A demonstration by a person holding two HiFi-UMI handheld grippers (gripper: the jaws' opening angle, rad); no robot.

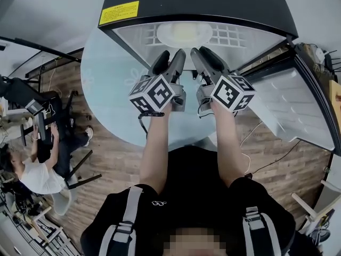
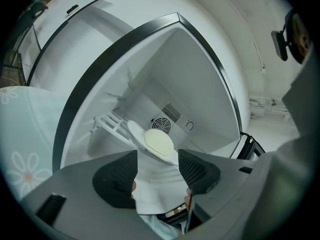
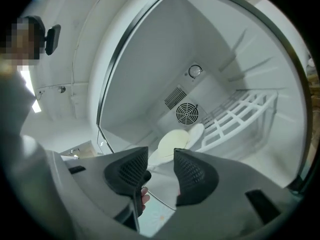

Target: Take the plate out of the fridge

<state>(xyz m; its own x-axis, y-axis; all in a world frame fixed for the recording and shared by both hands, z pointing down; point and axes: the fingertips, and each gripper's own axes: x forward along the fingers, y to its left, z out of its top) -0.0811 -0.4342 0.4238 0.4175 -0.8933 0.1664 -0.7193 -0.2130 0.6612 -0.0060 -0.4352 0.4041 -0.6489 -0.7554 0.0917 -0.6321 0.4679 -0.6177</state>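
1. Wood-plank floor [image 1: 114,159] fills the left of the head view, where a person in a white top [image 1: 38,176] sits among dark chairs.
2. Next comes a round, pale blue-green table [image 1: 104,84] printed with faint flowers. A small black-cased fridge [image 1: 213,1] stands on it, with a yellow label [image 1: 118,12] at its upper left corner.
3. The left gripper [image 1: 170,57] is held in a bare-armed hand and points into the fridge's open mouth. Its own view shows its two dark jaws apart with nothing between them — only the white interior shows through the gap.
4. The plate [image 1: 184,33], pale cream, lies inside the fridge just ahead of both grippers, and neither touches it. In the gripper views it sits in front of a round fan grille [image 3: 186,114] on the back wall, beside a white slatted rack [image 3: 240,115].
5. The right gripper [image 1: 206,55] is close beside the left one and aims the same way. Its jaws also stand apart and empty, and the plate shows beyond the gap.
6. At far right the fridge door [image 1: 298,108] hangs open — its white inner lining faces up.
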